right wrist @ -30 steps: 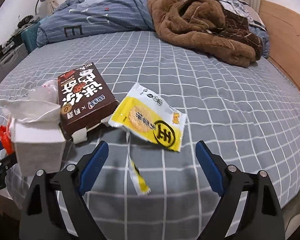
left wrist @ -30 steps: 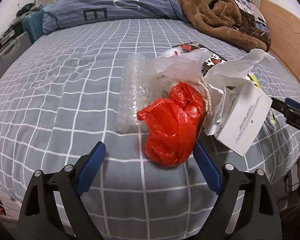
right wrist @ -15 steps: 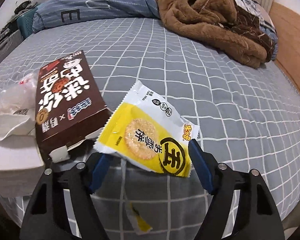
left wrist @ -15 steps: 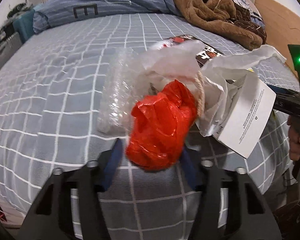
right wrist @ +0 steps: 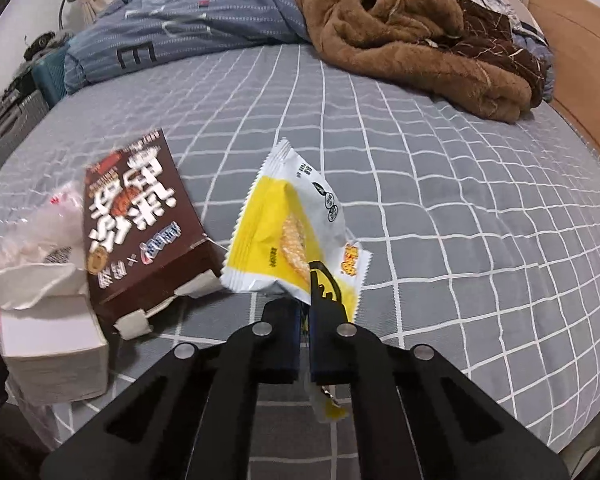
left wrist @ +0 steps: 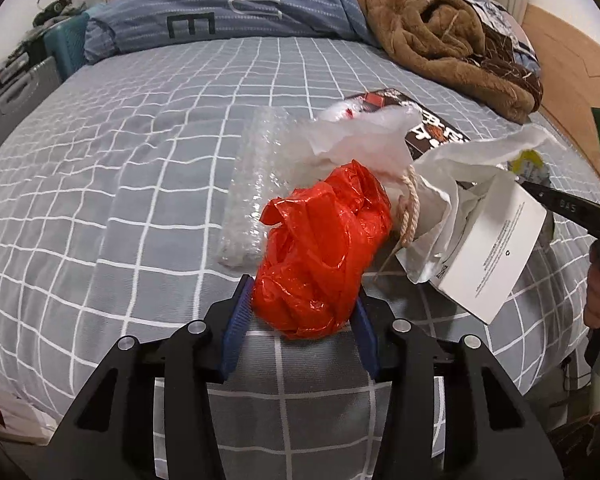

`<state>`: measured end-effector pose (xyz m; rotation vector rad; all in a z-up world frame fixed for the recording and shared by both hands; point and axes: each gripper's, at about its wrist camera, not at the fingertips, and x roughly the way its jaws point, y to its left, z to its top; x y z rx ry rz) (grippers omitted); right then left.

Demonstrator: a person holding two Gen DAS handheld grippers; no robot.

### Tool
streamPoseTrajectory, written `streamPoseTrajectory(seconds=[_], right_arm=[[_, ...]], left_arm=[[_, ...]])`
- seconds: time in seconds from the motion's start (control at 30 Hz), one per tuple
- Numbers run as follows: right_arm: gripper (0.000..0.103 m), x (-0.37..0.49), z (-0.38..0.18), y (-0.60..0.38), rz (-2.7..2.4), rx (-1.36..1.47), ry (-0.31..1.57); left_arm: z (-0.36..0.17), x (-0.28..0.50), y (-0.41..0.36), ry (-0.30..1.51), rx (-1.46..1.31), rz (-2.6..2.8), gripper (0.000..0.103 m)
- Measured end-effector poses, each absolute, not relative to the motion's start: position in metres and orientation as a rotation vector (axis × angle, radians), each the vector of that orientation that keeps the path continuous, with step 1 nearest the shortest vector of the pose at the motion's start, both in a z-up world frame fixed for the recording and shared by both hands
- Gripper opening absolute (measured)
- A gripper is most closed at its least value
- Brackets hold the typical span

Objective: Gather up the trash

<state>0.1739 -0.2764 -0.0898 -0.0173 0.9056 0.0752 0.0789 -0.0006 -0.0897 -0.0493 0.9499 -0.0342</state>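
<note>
Grey checked bed [left wrist: 140, 168], trash heaped near its edge. Both claws have just been closing. My left claw [left wrist: 300, 316] now pinches the red plastic bag [left wrist: 324, 256] between its pads; my right claw [right wrist: 305, 300] is clamped on the yellow snack wrapper [right wrist: 276, 236], brown box [right wrist: 140, 216] just left. Both grabbed, ready to lift.

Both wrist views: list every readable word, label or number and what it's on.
"E": large dark letter on the blue striped duvet.
"BAS": partial marking on the right gripper's black finger.
Brown snack box: big white Chinese characters, not legible to me at this angle.
Yellow snack wrapper: Chinese print, too crumpled and small.
White box: fine print, too small.
Red plastic bag: none.
</note>
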Motion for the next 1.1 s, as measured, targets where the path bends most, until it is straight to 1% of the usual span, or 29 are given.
streamPoseTrajectory(seconds=[0.4,1.1], right_arm=[[0.002,0.148,-0.067,-0.274,0.081,0.004,0.853],[0.002,0.092,-0.026,-0.269,0.087,0.010,0.775]], left_arm=[[-0.068,0.067,0.013,0.907,-0.081,0.031,0.046],[-0.036,0.040,0.008,0.861,-0.070,0.024,0.046]])
